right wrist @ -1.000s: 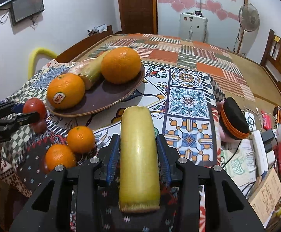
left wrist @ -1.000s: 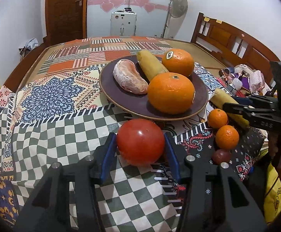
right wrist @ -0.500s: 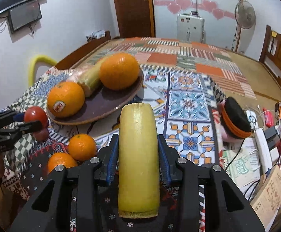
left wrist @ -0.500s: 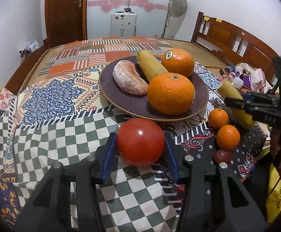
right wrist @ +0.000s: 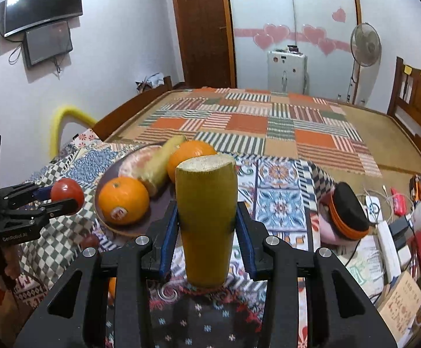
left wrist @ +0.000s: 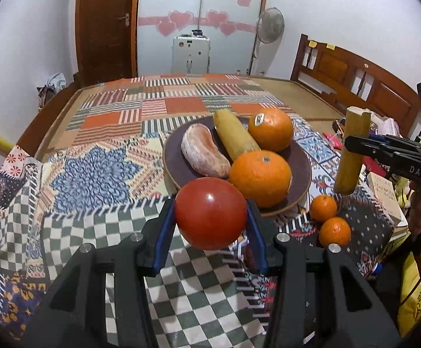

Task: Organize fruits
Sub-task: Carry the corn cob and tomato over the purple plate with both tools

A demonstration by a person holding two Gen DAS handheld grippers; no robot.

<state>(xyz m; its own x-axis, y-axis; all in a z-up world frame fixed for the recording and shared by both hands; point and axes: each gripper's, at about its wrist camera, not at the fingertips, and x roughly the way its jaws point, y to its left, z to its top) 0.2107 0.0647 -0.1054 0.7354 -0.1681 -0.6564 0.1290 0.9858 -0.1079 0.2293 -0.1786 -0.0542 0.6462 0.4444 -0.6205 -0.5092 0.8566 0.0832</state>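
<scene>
tomato (left wrist: 210, 213) between left tongs (left wrist: 210, 226) (gripped)

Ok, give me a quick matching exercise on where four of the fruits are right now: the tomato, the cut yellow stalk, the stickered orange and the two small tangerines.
Things:
1. red tomato
2. cut yellow stalk
3. orange with a sticker
4. two small tangerines

Places:
A. on the brown plate
B. on the cloth beside the plate
C. clamped in the left hand-held gripper
D. clamped in the right hand-held gripper

Pairs: 1-C, 2-D, 3-A, 4-B
</scene>
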